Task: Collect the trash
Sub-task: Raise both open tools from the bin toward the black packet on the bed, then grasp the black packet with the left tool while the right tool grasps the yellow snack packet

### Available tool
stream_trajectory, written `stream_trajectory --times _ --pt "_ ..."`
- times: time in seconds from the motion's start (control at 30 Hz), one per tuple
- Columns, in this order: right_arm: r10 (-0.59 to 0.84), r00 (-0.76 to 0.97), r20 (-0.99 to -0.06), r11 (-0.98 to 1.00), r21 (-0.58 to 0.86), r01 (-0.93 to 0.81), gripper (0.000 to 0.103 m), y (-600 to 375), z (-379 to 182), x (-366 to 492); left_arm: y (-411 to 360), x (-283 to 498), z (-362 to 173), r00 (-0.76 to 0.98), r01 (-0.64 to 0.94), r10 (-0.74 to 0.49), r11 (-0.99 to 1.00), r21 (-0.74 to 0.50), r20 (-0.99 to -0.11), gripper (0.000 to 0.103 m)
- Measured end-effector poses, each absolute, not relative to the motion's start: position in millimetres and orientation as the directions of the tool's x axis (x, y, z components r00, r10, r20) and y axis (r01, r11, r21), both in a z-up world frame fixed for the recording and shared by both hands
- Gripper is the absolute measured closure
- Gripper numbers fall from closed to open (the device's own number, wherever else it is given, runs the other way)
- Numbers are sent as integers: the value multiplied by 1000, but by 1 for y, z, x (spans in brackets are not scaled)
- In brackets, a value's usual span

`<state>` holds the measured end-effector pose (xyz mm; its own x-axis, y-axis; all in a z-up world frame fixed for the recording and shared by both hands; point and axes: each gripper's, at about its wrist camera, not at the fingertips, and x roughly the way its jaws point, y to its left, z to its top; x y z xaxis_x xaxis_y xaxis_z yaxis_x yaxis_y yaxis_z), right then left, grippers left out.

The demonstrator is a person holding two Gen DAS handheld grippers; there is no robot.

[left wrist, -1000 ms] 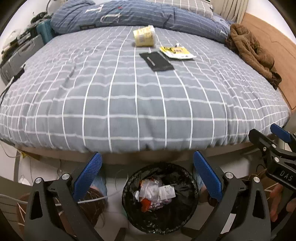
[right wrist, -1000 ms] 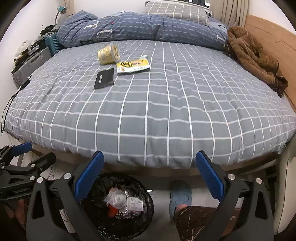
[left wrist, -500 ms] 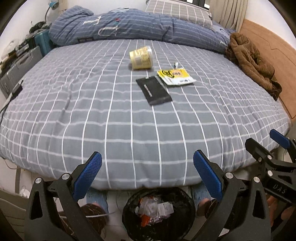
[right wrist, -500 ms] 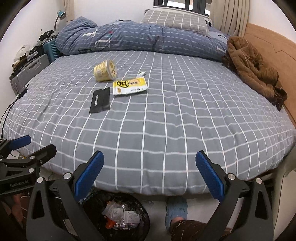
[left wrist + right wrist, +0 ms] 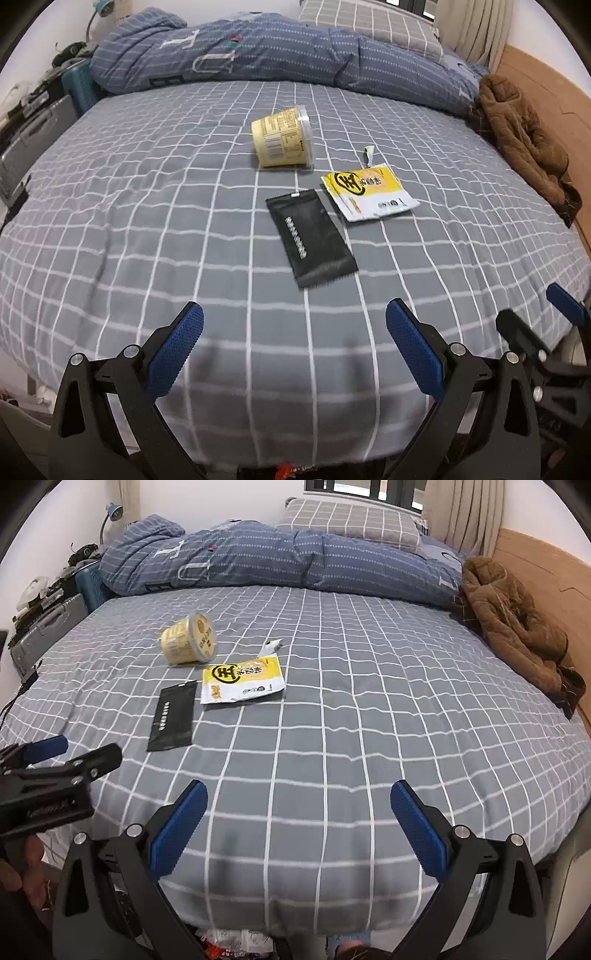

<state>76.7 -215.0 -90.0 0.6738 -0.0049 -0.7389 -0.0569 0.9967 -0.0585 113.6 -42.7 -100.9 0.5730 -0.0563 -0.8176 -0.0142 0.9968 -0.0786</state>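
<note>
Trash sits out in the middle of the grey checked bed (image 5: 147, 206), three pieces bunched together, and the black sachet (image 5: 311, 236) is our landmark. Just beyond the black sachet's far end, a yellow tub (image 5: 282, 137) lies tipped on its side. Close beside the sachet on its right, nearly touching at the corner, a yellow-and-white packet (image 5: 369, 192) lies flat, with a small torn scrap (image 5: 368, 154) just past it. Left gripper (image 5: 294, 332) hovers over the near edge of the bed, blue pads spread wide, nothing between them, the sachet straight ahead of the gap. Right gripper (image 5: 299, 814) is also spread wide and empty, and from its camera the sachet (image 5: 173, 716) lies ahead and off to the left, tub (image 5: 188, 638) and packet (image 5: 242, 679) beyond it. Far behind the sachet, a rumpled blue duvet (image 5: 258, 561) runs across the head of the bed; well off to the right, a brown coat (image 5: 513, 624) lies heaped by the wooden board.
</note>
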Motion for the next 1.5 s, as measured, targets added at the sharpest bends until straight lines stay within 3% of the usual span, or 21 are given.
stream_trajectory --times 0.57,0.63,0.8,0.93,1.1,1.3,1.5 --pt "17 686 -728 999 -21 -46 8 -226 -119 171 -58 207 -144 548 -61 -25 996 -70 -836 7" --pt "21 685 -728 999 -16 -47 8 -227 -122 176 -58 213 -147 545 -63 -20 996 -65 -838 10" --pt "41 672 -740 999 8 -53 8 -230 -131 185 -63 225 -161 517 -41 -28 998 -58 -856 35" --pt "41 656 -754 998 4 -58 8 -231 -140 187 -67 229 -171 513 -30 -5 999 -23 -858 42" --pt "41 649 -760 998 -4 -67 8 -230 -144 188 -63 229 -171 524 -18 -16 999 -30 -851 61" --pt "53 664 -746 996 -6 -86 8 -223 -138 199 -48 227 -160 536 2 -84 995 -98 -840 70" --pt "87 667 -740 994 18 -110 8 -205 -132 221 -21 217 -138 583 -17 -46 997 -69 -811 71"
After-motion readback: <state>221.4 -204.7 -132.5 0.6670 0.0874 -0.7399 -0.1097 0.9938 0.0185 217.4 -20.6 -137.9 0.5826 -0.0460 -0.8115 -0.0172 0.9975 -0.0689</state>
